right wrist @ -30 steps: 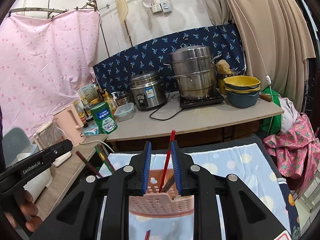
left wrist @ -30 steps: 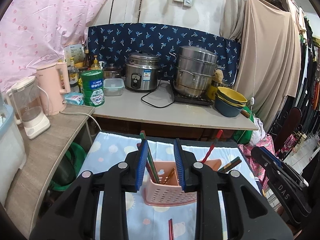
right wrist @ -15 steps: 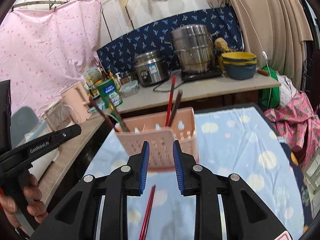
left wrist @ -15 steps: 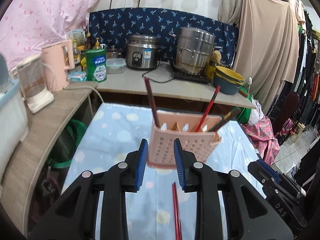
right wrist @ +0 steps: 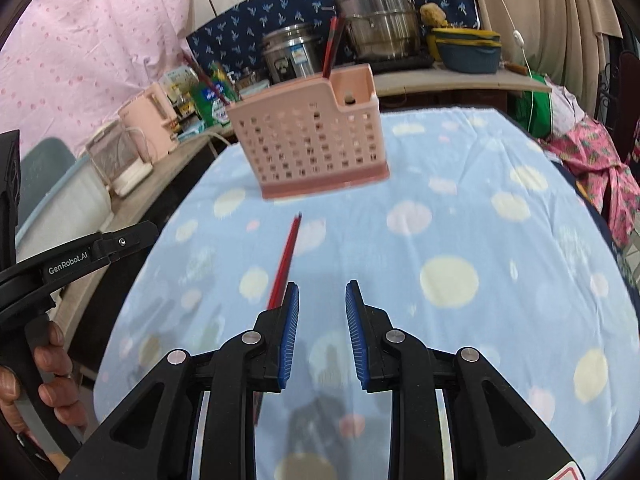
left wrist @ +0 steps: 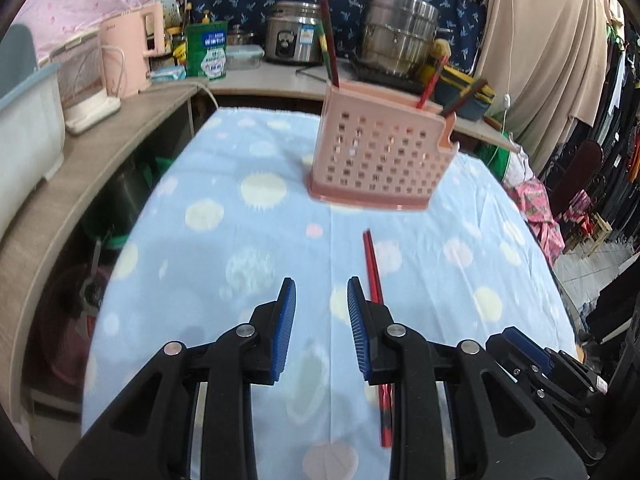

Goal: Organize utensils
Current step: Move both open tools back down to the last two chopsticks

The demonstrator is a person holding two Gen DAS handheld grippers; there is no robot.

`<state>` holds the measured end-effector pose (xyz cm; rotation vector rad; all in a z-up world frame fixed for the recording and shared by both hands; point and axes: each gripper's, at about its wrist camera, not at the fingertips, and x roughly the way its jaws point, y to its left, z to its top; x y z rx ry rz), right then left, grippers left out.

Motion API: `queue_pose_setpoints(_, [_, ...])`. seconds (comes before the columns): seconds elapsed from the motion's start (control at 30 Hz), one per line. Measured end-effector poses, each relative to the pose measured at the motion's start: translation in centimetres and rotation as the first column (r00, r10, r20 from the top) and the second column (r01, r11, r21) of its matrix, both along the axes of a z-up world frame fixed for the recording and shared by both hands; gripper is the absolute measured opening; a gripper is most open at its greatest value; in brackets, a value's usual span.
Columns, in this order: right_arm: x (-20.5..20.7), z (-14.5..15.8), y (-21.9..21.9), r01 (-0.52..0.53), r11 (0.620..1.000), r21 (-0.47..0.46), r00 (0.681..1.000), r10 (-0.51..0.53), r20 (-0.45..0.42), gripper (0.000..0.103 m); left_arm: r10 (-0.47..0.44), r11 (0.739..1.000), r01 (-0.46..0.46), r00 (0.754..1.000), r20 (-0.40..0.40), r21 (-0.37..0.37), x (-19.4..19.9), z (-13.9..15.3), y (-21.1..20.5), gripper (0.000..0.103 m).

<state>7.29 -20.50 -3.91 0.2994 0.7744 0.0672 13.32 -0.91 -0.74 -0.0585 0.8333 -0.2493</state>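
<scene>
Chopsticks: a red pair (left wrist: 374, 276) lies flat and side by side on the dotted blue cloth (left wrist: 240, 240), tips toward the pink holder, just beside the inner finger of each tong.
Handling: thin, stiff and light by the look of them, likely smooth and apt to roll or slip; lying flush on soft cloth, they leave little to get under.
Hold point: judged best near mid-length, pinching both sticks across their width so they lift level and together.
Holder: a perforated pink utensil caddy (left wrist: 380, 156) stands upright further along the cloth, already with several chopsticks leaning in its compartments.
Left tongs: left gripper (left wrist: 321, 292) hangs above the cloth with its blue pads parted and nothing between them; the pair sits just to its right.
Right tongs: right gripper (right wrist: 322, 296) also empty, jaws apart, having just opened a touch; the pair sits just to its left.
Person: a hand (right wrist: 44, 392) grips the left tool's handle.
Surroundings: a counter (left wrist: 280, 80) behind carries a rice cooker (left wrist: 294, 40), a steel steamer pot (left wrist: 400, 36) and a pink kettle (left wrist: 132, 48).
</scene>
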Motion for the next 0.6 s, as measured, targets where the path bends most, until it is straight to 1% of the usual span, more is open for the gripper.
queue_pose_setpoints(0.13, [-1.8,-2.0,0.7,-0.008,1.000,0.000,0.999,0.008,-0.042,0.024,-0.007,0.999,0.008,1.000,-0.026,0.041,-1.8,-2.2,0.0,0.026])
queue_pose_setpoints(0.23, [-3.0,-3.1,1.5,-0.020,1.000,-0.010,0.998,0.019,-0.067,0.024,-0.011,0.999,0.014,0.999,-0.045,0.049,-3.0,-3.4,0.2,0.026])
queue_pose_setpoints(0.37, [-3.9,-3.9,2.4,-0.037,0.999,-0.012,0.995,0.036,-0.090,0.024,-0.007,0.997,0.012,0.998,-0.067,0.073,-4.1,-4.8,0.6,0.026])
queue_pose_setpoints(0.5, [-4.3,-4.4,3.8,-0.064,0.998,-0.015,0.993,0.062,-0.096,0.024,-0.003,0.997,0.011,0.995,-0.098,0.077,-4.7,-6.0,1.1,0.026])
queue_pose_setpoints(0.6, [-4.3,-4.6,5.0,-0.091,0.995,-0.026,0.991,0.088,-0.099,0.028,0.004,0.997,0.006,0.993,-0.116,0.081,-5.1,-6.8,1.4,0.026])
